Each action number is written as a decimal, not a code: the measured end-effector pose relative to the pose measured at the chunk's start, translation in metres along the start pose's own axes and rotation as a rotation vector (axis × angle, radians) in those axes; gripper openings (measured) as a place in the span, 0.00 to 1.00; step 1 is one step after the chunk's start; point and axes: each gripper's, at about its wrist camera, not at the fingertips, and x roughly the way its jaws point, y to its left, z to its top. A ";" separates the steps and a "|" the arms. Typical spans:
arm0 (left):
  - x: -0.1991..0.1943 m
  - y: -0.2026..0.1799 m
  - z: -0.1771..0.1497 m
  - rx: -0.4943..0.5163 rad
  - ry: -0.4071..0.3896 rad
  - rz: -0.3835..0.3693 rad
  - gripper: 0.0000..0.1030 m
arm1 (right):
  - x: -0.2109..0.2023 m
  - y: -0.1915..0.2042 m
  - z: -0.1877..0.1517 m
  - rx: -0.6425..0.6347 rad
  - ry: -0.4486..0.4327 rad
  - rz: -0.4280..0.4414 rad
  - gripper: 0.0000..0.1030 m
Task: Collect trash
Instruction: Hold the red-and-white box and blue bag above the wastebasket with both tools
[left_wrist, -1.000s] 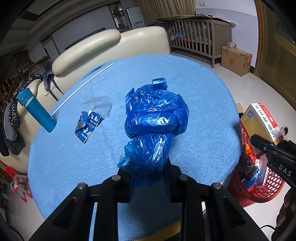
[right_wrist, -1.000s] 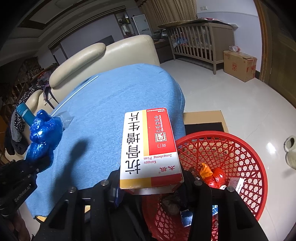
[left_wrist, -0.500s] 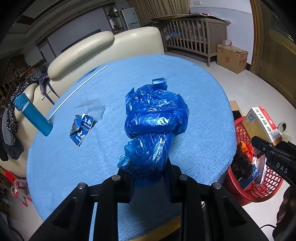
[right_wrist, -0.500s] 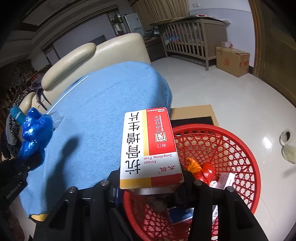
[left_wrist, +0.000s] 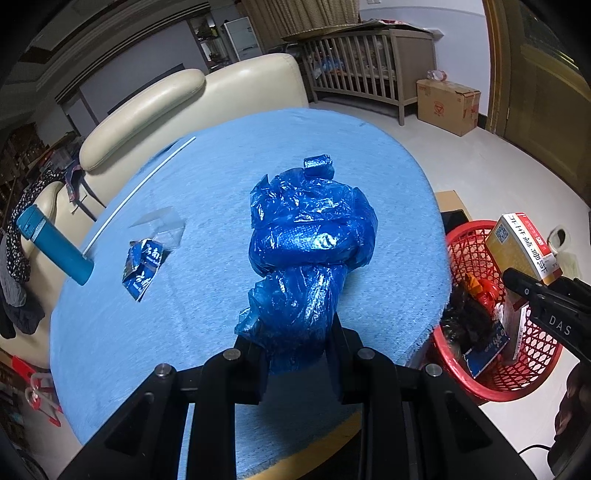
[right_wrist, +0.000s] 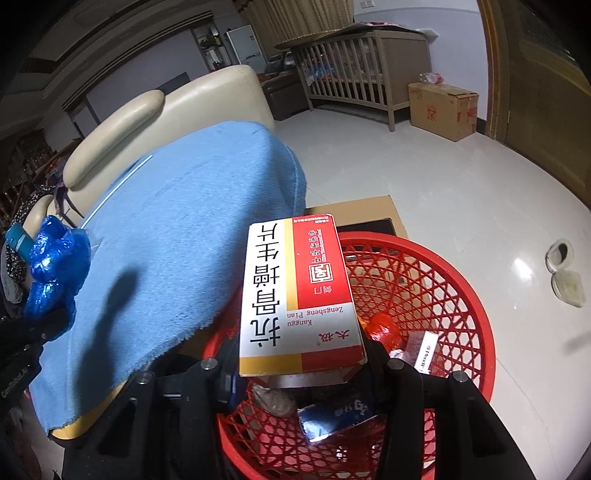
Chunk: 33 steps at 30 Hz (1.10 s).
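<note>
Right gripper (right_wrist: 301, 369) clamps the near end of the box (right_wrist: 297, 295), which juts out flat above the basket (right_wrist: 476, 317), near its table-side rim. Left gripper (left_wrist: 299, 354) is pinched fully tight on the tail of the bag (left_wrist: 310, 251), whose bulk hangs over the table (left_wrist: 388, 166). Risks: released here, the long box could catch the rim or bridge the trash already piled inside, then tip out onto the floor. The bag is slick, crumpled film held by one thin fold; it could slide free in transit. A wrapper (left_wrist: 142, 267) and a clear scrap (left_wrist: 162, 225) remain on the table, easy to overlook.
</note>
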 end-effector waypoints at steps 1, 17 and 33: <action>0.002 -0.001 0.000 0.004 0.001 -0.001 0.27 | 0.001 -0.003 -0.001 0.005 0.003 -0.002 0.48; 0.021 -0.019 0.004 0.089 0.011 -0.023 0.27 | 0.003 -0.037 -0.011 0.070 0.027 -0.033 0.48; 0.030 -0.031 0.005 0.138 0.008 -0.031 0.27 | 0.007 -0.050 -0.012 0.098 0.039 -0.048 0.48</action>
